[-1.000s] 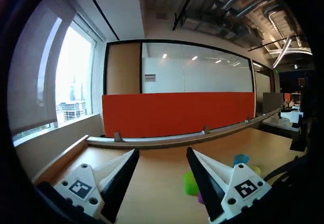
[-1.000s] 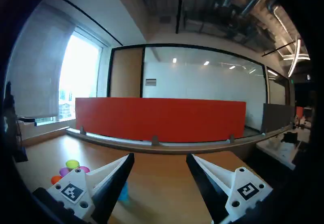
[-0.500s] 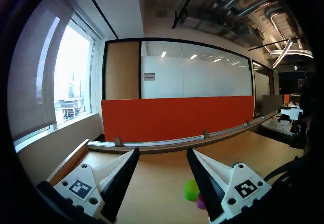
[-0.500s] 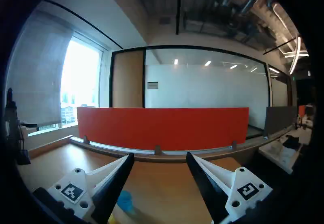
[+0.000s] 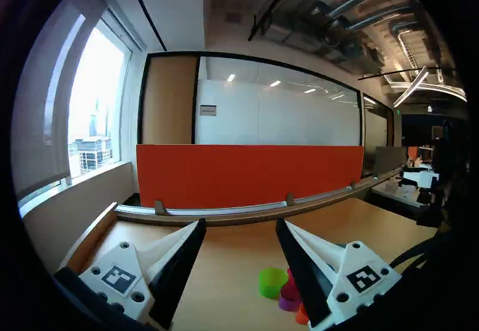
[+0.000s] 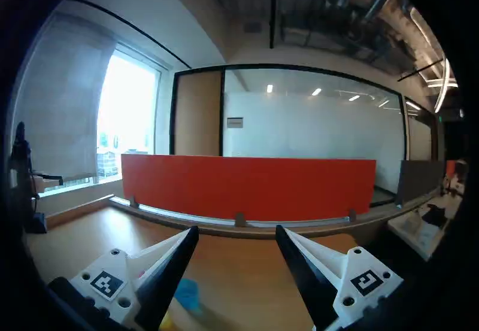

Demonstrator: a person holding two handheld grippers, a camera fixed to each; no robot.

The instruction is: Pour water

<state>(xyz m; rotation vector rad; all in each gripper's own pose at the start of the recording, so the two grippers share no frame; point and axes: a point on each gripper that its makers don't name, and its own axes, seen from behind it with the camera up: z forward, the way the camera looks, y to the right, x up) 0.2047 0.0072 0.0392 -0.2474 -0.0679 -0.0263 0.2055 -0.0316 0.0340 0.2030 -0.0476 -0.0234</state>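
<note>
Both the left tongs (image 5: 239, 221) and right tongs (image 6: 236, 228) are hanging wide open, gripping nothing, as the coloured cups (image 5: 281, 286) are sitting just ahead on the wooden surface (image 5: 227, 271) (pouring apparently not begun), orange partition (image 5: 248, 175) beyond.

We see a wooden desk (image 5: 235, 266). A green cup (image 5: 272, 282) stands on it, a purple cup (image 5: 289, 303) just beside it.

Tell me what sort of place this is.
Most likely an open-plan office, high up in a city: a long wooden desk with an orange divider panel, a glass-walled room behind it, and a window onto tall buildings.
</note>
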